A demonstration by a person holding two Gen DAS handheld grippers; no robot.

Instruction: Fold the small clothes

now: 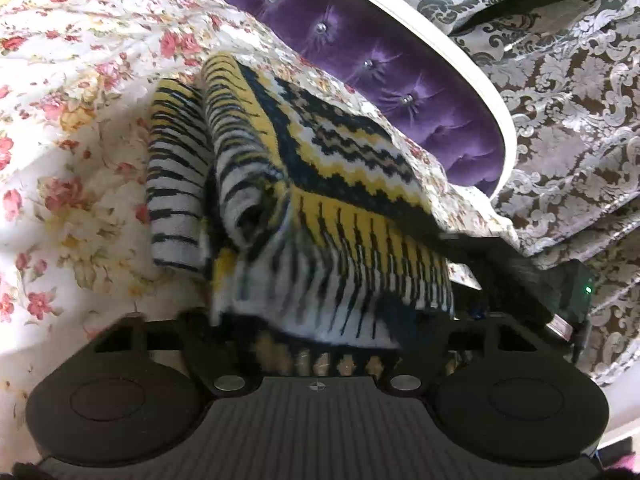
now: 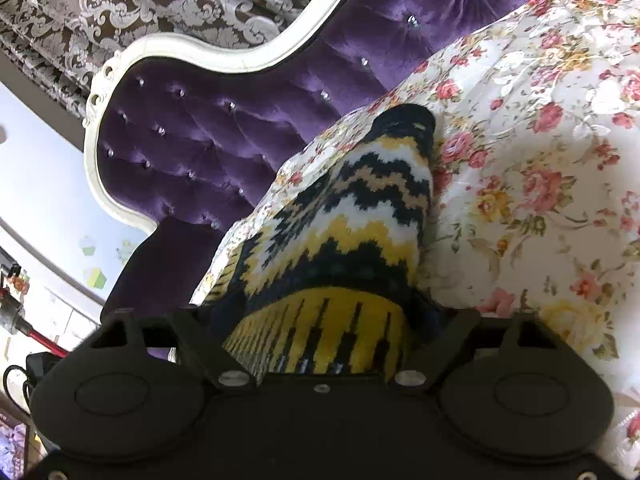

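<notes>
A small knitted sweater [image 1: 320,184] in yellow, white and dark navy zigzags and stripes lies bunched on the floral bedspread [image 1: 72,92]. One sleeve hangs folded at its left. The sweater's near edge drapes over my left gripper [image 1: 316,332], whose fingers are buried under the cloth, so it looks shut on it. In the right wrist view the same sweater [image 2: 360,220] runs from the bedspread [image 2: 540,140] down into my right gripper [image 2: 320,344], whose fingers are also covered by the knit. The right gripper's body [image 1: 520,264] shows at the sweater's right edge.
A purple tufted headboard [image 2: 208,128] with a white carved frame stands behind the bed. Brown damask curtains [image 1: 560,100] hang beyond it. A red-handled tool [image 2: 44,340] and clutter sit low at the left in the right wrist view.
</notes>
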